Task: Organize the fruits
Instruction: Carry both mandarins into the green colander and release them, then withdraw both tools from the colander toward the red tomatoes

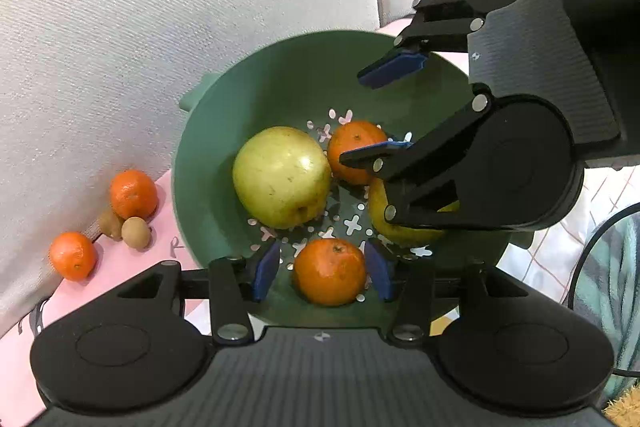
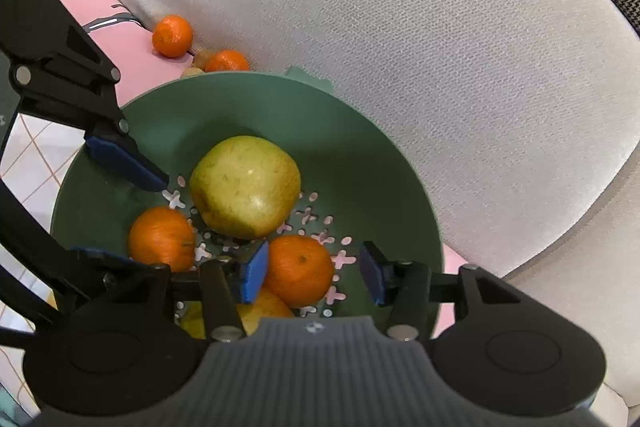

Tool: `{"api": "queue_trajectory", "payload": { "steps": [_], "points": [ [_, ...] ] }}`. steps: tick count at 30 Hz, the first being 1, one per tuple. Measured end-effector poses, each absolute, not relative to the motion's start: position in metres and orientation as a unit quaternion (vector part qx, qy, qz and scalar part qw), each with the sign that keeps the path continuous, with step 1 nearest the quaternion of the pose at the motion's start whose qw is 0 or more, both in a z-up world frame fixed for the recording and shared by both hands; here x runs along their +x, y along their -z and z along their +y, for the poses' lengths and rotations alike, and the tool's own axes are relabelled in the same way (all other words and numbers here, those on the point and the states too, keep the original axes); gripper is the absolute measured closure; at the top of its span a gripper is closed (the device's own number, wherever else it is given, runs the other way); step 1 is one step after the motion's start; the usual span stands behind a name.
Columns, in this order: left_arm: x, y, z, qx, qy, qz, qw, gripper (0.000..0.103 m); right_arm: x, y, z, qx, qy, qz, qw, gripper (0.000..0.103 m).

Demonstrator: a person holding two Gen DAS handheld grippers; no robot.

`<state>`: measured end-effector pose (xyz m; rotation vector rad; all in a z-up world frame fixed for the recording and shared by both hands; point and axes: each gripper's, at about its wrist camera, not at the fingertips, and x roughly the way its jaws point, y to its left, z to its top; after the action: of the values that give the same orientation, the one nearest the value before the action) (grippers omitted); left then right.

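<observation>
A green perforated bowl (image 1: 280,75) (image 2: 360,155) holds a large green apple (image 1: 282,177) (image 2: 245,187), two tangerines (image 1: 330,271) (image 1: 356,151) and a yellow fruit (image 1: 394,225) partly hidden under the other gripper. My left gripper (image 1: 324,269) is open over the bowl, its pads either side of the near tangerine without gripping it. My right gripper (image 2: 314,273) is open over the bowl beside a tangerine (image 2: 298,269); it shows in the left wrist view (image 1: 376,115). The left gripper shows in the right wrist view (image 2: 116,211), above the other tangerine (image 2: 162,237).
Two more tangerines (image 1: 134,194) (image 1: 73,255) and two small brown fruits (image 1: 136,233) lie on the pink cloth (image 1: 120,279) against the grey sofa back (image 1: 160,27). A checked cloth (image 1: 560,251) and a black cable (image 1: 592,251) are at the right.
</observation>
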<state>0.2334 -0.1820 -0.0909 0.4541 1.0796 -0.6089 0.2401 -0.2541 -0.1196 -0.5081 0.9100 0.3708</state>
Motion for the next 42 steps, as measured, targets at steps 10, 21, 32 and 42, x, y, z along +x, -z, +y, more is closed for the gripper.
{"api": "queue_trajectory", "payload": {
  "steps": [10,21,32,42],
  "points": [
    [0.215,0.063,-0.161,0.179,0.269,0.48,0.816,0.044,0.23,0.095,-0.253,-0.175,-0.14,0.421,0.879,0.042],
    [0.199,0.031,-0.128,0.159,0.219,0.46,0.846,0.043,0.196,0.067,-0.237,-0.108,-0.102,0.399,0.905,0.039],
    [0.186,0.012,-0.073,0.122,0.155,0.453,0.869,0.043,0.159,0.054,-0.192,-0.069,-0.113,0.387,0.912,0.039],
    [0.181,0.003,-0.024,0.082,0.104,0.447,0.885,0.043,0.141,0.053,-0.154,-0.048,-0.122,0.386,0.913,0.039]
  ]
}}
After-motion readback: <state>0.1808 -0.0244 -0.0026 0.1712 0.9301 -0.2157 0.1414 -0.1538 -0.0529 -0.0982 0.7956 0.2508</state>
